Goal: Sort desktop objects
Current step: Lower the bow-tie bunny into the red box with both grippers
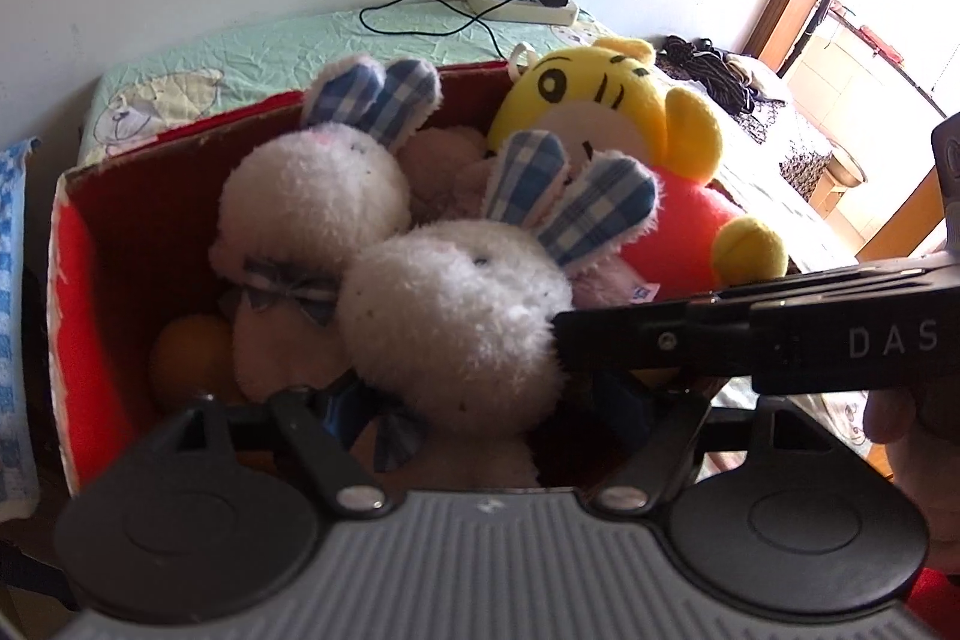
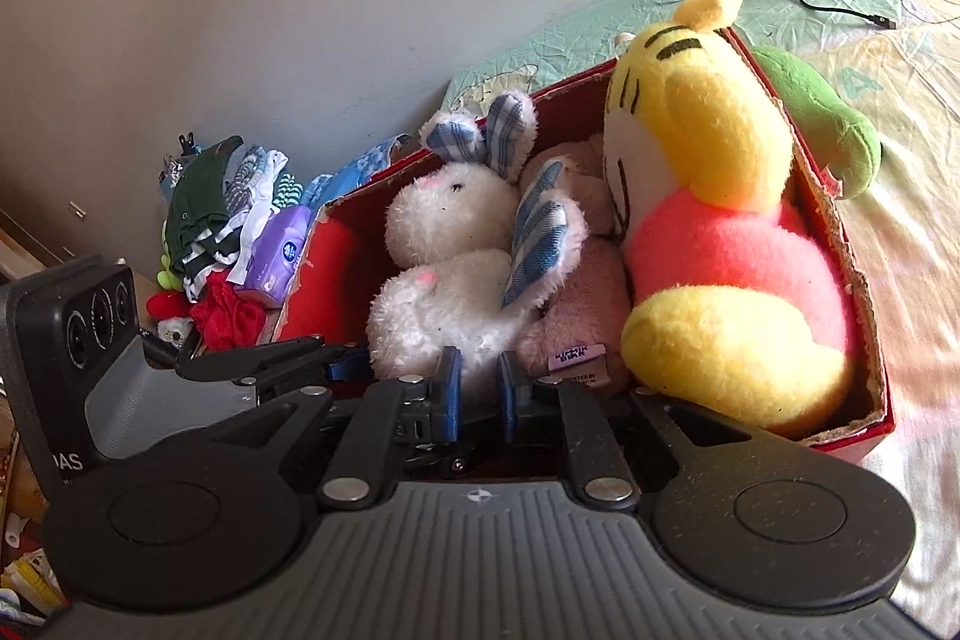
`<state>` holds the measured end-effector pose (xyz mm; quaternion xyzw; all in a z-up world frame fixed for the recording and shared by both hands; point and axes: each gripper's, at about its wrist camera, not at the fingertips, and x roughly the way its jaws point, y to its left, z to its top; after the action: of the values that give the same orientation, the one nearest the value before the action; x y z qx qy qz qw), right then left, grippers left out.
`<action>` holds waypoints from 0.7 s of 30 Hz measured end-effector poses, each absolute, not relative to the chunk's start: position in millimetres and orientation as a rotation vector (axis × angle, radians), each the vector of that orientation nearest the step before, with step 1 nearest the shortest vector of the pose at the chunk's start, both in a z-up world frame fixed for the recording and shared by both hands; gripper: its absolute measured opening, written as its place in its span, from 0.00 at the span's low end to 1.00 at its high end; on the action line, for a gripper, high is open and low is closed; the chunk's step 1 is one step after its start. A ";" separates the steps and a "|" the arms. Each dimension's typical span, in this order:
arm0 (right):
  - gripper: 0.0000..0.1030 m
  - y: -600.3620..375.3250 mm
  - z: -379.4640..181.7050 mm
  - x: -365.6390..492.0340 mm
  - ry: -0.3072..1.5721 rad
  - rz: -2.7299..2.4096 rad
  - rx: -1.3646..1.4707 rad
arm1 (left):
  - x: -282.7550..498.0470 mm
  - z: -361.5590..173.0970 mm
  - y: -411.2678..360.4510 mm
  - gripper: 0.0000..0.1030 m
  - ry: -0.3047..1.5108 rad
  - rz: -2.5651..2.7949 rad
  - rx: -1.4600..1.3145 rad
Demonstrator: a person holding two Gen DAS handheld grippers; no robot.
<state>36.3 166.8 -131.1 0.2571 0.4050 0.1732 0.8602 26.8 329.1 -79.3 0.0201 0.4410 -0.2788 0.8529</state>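
While your right gripper (image 2: 477,394) pinches the near white rabbit (image 2: 444,304) low in the red box (image 2: 840,232), your left gripper (image 1: 480,418) straddles it, jaws spread; it is light and squashy, so grip the body, not the ears.

Each gripper, left (image 1: 480,418) and right (image 2: 477,394), had a grey ribbed body flanked by two black round discs, black link arms pinned with silver rivets, and blue finger pads (image 2: 447,394). White letters "DAS" marked the black casing.
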 end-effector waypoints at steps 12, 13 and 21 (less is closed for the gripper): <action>0.13 165.1 -130.7 34.8 0.814 0.328 0.538 | 21.4 -74.1 325.8 0.78 0.912 -0.560 0.052; 0.13 166.1 -130.0 34.7 0.811 0.327 0.528 | 21.3 -74.0 324.9 0.79 0.914 -0.558 0.050; 0.14 164.7 -133.6 36.9 0.813 0.339 0.525 | 21.0 -77.0 325.6 0.82 0.913 -0.539 0.012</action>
<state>36.9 164.7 -133.6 0.2511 0.3887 0.1623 0.8715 21.0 325.6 -77.0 0.0059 0.4353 -0.2571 0.8628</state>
